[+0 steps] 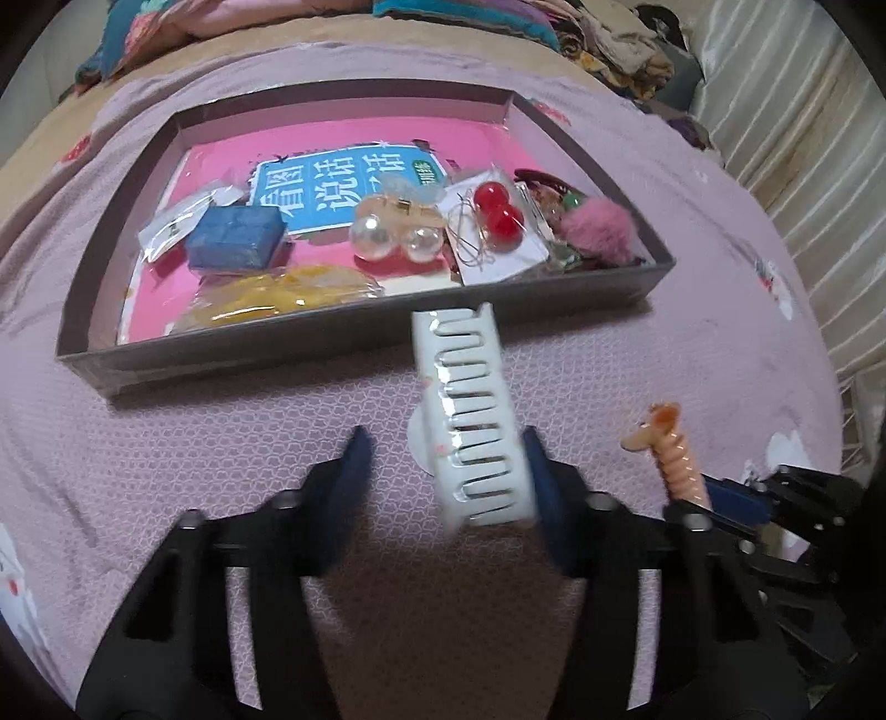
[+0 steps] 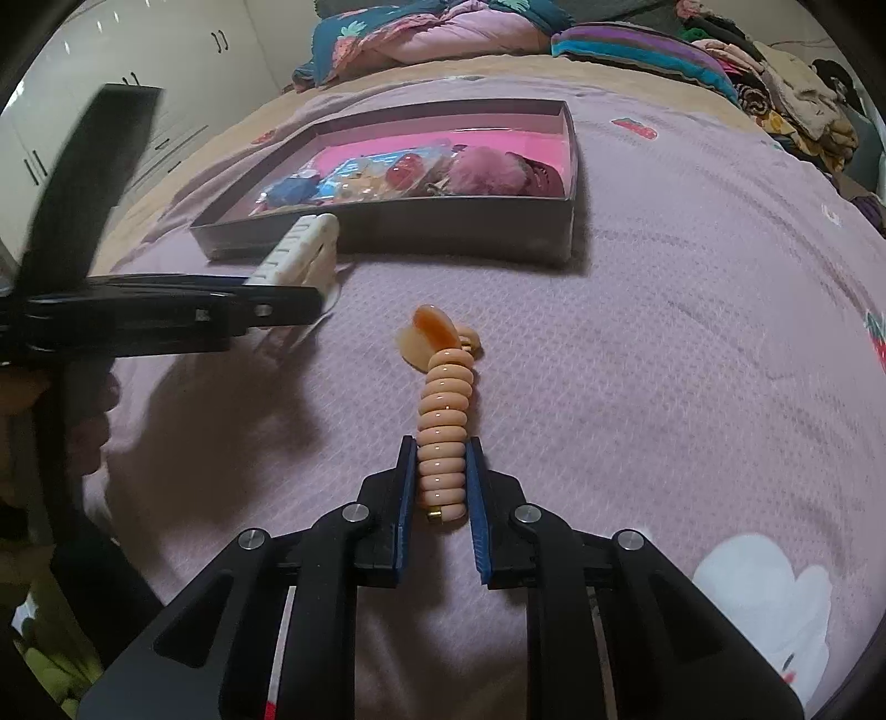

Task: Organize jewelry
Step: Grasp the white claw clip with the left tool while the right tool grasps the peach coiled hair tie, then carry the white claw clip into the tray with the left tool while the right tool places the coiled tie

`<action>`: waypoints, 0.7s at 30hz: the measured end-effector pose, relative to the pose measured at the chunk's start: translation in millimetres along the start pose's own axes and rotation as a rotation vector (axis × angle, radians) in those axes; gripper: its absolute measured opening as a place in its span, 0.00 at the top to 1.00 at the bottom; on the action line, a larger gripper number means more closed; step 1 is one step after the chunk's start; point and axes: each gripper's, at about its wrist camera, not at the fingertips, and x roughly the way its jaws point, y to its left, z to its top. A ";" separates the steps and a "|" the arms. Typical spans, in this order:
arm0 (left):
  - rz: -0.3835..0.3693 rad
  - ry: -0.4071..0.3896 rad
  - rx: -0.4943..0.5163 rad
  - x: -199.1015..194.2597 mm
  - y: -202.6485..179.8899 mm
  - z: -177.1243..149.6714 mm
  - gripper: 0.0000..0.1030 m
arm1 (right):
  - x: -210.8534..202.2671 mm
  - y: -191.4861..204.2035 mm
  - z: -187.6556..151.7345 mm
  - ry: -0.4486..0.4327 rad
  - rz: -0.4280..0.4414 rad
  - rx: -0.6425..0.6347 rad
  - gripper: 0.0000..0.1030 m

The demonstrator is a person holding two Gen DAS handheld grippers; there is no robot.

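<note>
A white claw hair clip [image 1: 470, 415] sits between my left gripper's [image 1: 446, 459] widely spread fingers, against the right finger only; the left finger stands apart from it. It also shows in the right wrist view [image 2: 302, 252]. My right gripper [image 2: 441, 471] is shut on a peach spiral hair tie [image 2: 443, 426], held above the bedspread; the tie also shows in the left wrist view [image 1: 673, 448]. A grey tray [image 1: 332, 332] ahead holds a blue box [image 1: 235, 238], pearl clips [image 1: 387, 232], red ball earrings [image 1: 498, 207] and a pink pompom [image 1: 598, 230].
The tray [image 2: 443, 221] lies on a lilac bedspread [image 1: 221, 443]. Folded quilts [image 2: 432, 33] and a pile of clothes [image 2: 786, 94] lie at the far edge of the bed. White wardrobe doors [image 2: 138, 55] stand at the left.
</note>
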 end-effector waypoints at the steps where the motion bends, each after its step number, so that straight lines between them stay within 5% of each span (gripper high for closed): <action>1: -0.005 0.002 0.007 0.0 -1.4 -1.3 0.73 | -2.6 1.1 -1.9 -0.002 0.011 0.004 0.84; 3: -0.009 -0.003 0.006 -2.8 -1.6 -2.7 0.81 | -8.5 3.4 -5.1 -0.007 0.032 0.015 0.84; 21: -0.022 -0.146 -0.017 -87.4 33.8 -8.3 0.81 | -51.9 33.9 21.7 -0.112 0.102 -0.014 0.84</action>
